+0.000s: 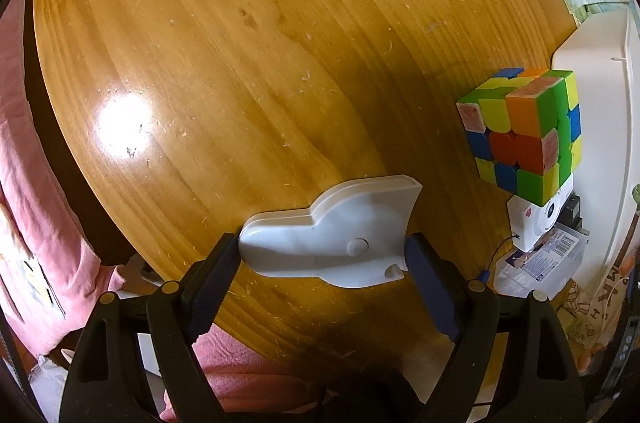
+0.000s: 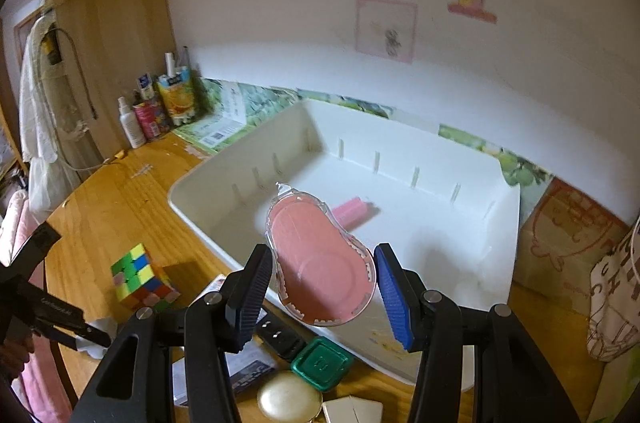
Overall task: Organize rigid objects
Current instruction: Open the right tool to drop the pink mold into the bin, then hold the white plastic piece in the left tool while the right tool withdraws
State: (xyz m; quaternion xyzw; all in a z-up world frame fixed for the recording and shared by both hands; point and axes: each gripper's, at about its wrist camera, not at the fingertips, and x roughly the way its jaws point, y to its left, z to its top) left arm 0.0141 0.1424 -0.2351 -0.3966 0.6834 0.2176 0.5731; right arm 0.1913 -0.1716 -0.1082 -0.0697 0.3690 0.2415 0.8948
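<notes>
Your right gripper (image 2: 322, 285) pinches the pink clear-lidded case (image 2: 320, 259) over the white bin (image 2: 504, 223), and your left gripper (image 1: 322, 259), its jaws gripping the white plastic piece (image 1: 332, 235) by its ends above the desk (image 1: 240, 63), could let it twist free.

The left gripper (image 1: 322, 255) has glossy black plastic arms with slotted cut-outs; round brass-coloured pins sit at the joints; its fingers (image 1: 208, 287) carry dark navy ribbed pads; the right gripper (image 2: 324, 283) is built alike, with silver pins; its fingers (image 2: 394, 297) wear brighter blue ribbed pads.
</notes>
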